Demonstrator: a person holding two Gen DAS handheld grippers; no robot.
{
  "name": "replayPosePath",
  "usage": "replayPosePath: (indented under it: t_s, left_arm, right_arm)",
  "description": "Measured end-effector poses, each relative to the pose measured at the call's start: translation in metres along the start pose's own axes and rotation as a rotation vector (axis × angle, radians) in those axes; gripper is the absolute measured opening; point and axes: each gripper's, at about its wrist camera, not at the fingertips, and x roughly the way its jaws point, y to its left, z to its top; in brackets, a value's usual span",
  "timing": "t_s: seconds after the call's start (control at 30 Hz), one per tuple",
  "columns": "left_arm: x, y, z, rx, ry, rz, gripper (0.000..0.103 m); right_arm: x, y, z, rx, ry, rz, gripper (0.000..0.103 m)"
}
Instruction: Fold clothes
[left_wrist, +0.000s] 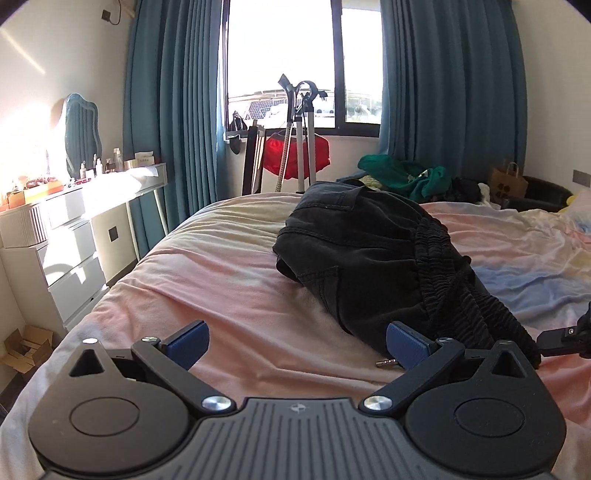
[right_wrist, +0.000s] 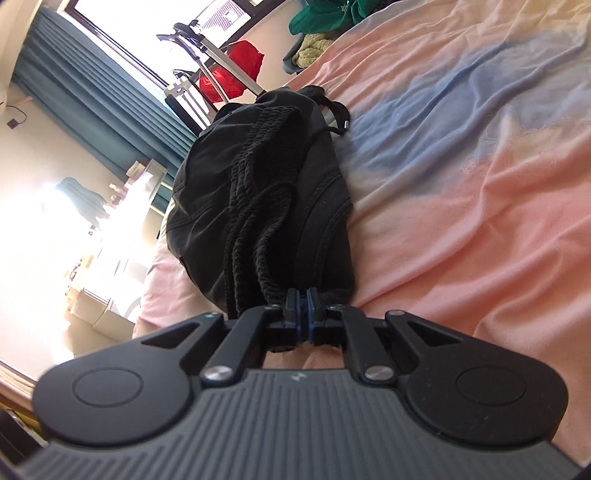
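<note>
Black shorts (left_wrist: 369, 258) with a gathered elastic waistband lie bunched on the bed, right of centre in the left wrist view. My left gripper (left_wrist: 297, 345) is open and empty, low over the pink sheet just left of the shorts, its right pad beside their near edge. In the right wrist view my right gripper (right_wrist: 303, 312) is shut on the near end of the shorts' (right_wrist: 258, 177) waistband, tilted over the bed. Part of that gripper shows at the far right of the left wrist view (left_wrist: 565, 334).
The bed (left_wrist: 221, 280) has a wrinkled pink, blue and yellow sheet (right_wrist: 461, 155). A white dresser (left_wrist: 66, 236) stands left of it. Beyond the bed are a garment steamer stand (left_wrist: 303, 140), a red bag (left_wrist: 295, 155), green clothes (left_wrist: 402, 173), a paper bag (left_wrist: 508, 181) and blue curtains.
</note>
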Motion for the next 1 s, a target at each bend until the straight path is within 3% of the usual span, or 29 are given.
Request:
replayPosePath:
  t_s: [0.13,0.3,0.43,0.63,0.7,0.87,0.9,1.0]
  left_arm:
    - [0.010,-0.024,0.013,0.077,-0.004,-0.014,0.103]
    - [0.040,-0.067,0.052,0.138,-0.028,-0.041,0.102]
    - [0.089,-0.118,0.087,0.228,-0.015,-0.085,0.101]
    - [0.180,-0.191,0.114,0.423,0.054,-0.036,0.096]
    - [0.216,-0.212,0.114,0.512,0.094,0.037,0.088]
    - [0.272,-0.236,0.102,0.673,0.128,0.122,0.075]
    - [0.278,-0.237,0.103,0.677,0.147,0.125,0.060]
    - [0.284,-0.234,0.114,0.654,0.169,0.124,0.033]
  right_arm:
    - [-0.002,-0.012,0.000,0.026,0.015,-0.033,0.009]
    - [-0.019,-0.018,0.021,0.020,-0.092,-0.049,0.009]
    - [-0.027,-0.035,0.037,0.059,-0.158,-0.053,0.009]
    - [-0.013,-0.057,0.046,0.134,-0.124,-0.047,0.009]
    - [-0.011,-0.062,0.053,0.141,-0.139,-0.041,0.009]
    - [0.007,-0.071,0.069,0.132,-0.154,-0.064,0.009]
    - [0.011,-0.073,0.071,0.142,-0.148,-0.061,0.009]
    - [0.021,-0.074,0.070,0.112,-0.130,-0.062,0.009]
